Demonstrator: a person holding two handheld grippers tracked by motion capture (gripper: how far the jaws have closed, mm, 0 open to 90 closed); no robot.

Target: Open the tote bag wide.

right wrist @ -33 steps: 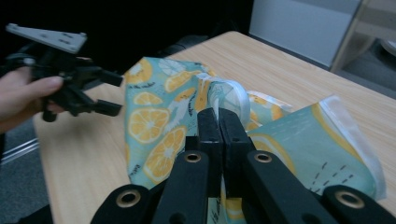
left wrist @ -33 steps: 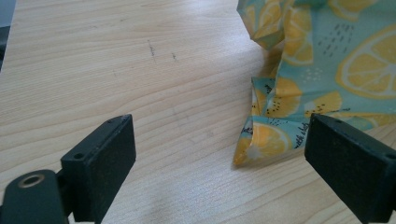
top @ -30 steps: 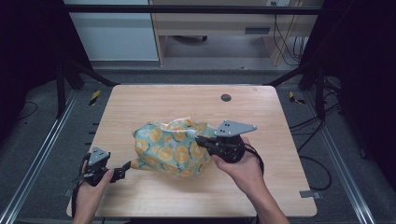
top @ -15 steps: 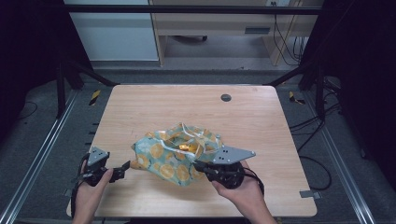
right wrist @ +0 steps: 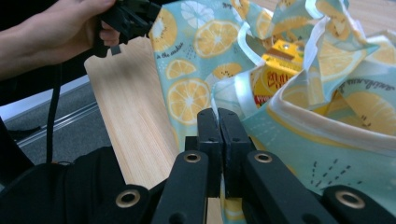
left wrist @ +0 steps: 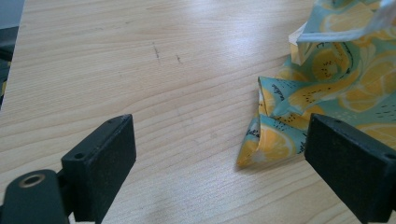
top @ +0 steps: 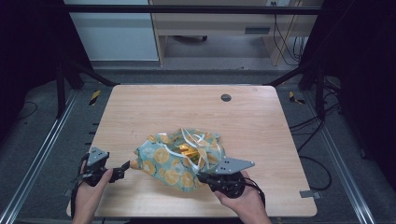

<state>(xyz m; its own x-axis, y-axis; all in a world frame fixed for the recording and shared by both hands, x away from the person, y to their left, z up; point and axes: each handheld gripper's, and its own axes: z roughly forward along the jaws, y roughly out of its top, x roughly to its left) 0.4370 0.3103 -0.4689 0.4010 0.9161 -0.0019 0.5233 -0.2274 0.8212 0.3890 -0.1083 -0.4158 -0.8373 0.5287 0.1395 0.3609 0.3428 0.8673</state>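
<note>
High view: wooden table (top: 261,112); the lemon-print cloth bag (top: 177,163), lower centre, has been dragged nearer the bottom edge and its mouth gapes, yellow carton (right wrist: 280,65) showing. Right gripper (top: 205,178) pinches its rim; left gripper (top: 125,166) spread, empty.

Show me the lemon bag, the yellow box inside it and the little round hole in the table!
lemon bag (top: 164,164), high view, on its printed side.
yellow box (right wrist: 280,70), right gripper view, on its front face.
round hole (top: 226,98), high view, on its dark middle.

Right tongs (top: 201,177) and bag (top: 180,158) lower, nearer.
</note>
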